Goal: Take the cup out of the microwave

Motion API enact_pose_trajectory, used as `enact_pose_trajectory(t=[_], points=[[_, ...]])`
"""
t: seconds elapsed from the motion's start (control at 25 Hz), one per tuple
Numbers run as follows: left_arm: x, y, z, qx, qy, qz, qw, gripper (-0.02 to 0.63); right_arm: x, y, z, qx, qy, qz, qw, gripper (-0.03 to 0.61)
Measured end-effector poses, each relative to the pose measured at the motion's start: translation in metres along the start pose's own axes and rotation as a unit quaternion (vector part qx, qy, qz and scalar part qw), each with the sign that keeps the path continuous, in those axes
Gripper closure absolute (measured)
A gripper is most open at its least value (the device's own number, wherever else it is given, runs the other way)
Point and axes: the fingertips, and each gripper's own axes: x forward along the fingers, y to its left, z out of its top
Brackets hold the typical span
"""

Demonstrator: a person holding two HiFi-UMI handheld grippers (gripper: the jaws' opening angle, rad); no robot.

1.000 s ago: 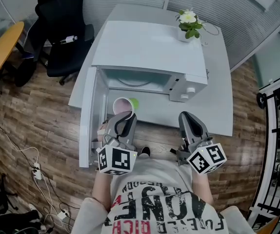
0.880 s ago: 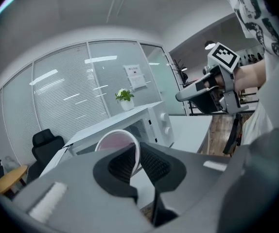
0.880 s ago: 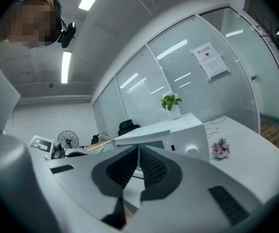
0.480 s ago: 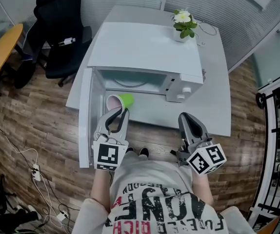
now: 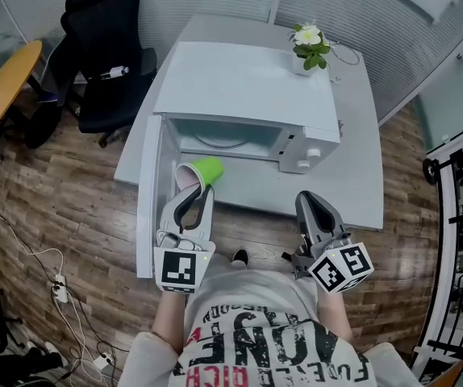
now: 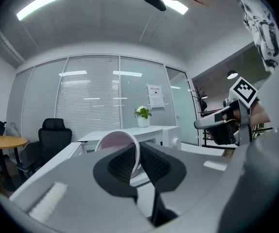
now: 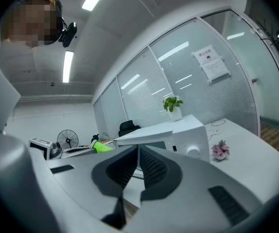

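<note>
Fingers (image 6: 121, 165) on your left gripper (image 5: 195, 193) are clamped on the thin rim of the cup (image 5: 207, 168), one pad inside and one outside. Your right gripper (image 5: 312, 201) has its jaws together on nothing and hangs off the near edge of the table (image 5: 352, 168). Change since a second ago: the cup has come up a little and rolled, so it now lies tipped with its green side showing where the pale pink inside faced up before. It sits outside the microwave (image 5: 248, 87), just in front of the opening beside the swung-open door (image 5: 146, 200). The cavity shows only the glass turntable, so I'd call the removal basically done; you likely still need to set it down. Cup is round, smooth, looks like plastic. Pads are black and ribbed. Microwave is a plain white glossy box with knobs at the right; table is white and flat.
</note>
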Motion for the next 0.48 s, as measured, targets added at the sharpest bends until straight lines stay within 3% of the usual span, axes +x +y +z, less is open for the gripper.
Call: enact_pose_trajectory(t=[0.24, 0.4, 0.48], points=[[-0.02, 0.014, 0.009, -0.037, -0.003, 0.001, 0.9993, 0.574, 0.01, 0.029, 0.005, -0.017, -0.007, -0.001, 1.0, 0.557], [-0.032, 0.026, 0.013, -0.024, -0.014, -0.012, 0.9996, 0.574, 0.016, 0.052, 0.012, -0.028, -0.015, -0.007, 0.999, 0.557], [-0.036, 0.03, 0.011, -0.036, -0.011, -0.012, 0.9992, 0.574, 0.016, 0.061, 0.011, -0.034, -0.016, -0.009, 0.999, 0.557]])
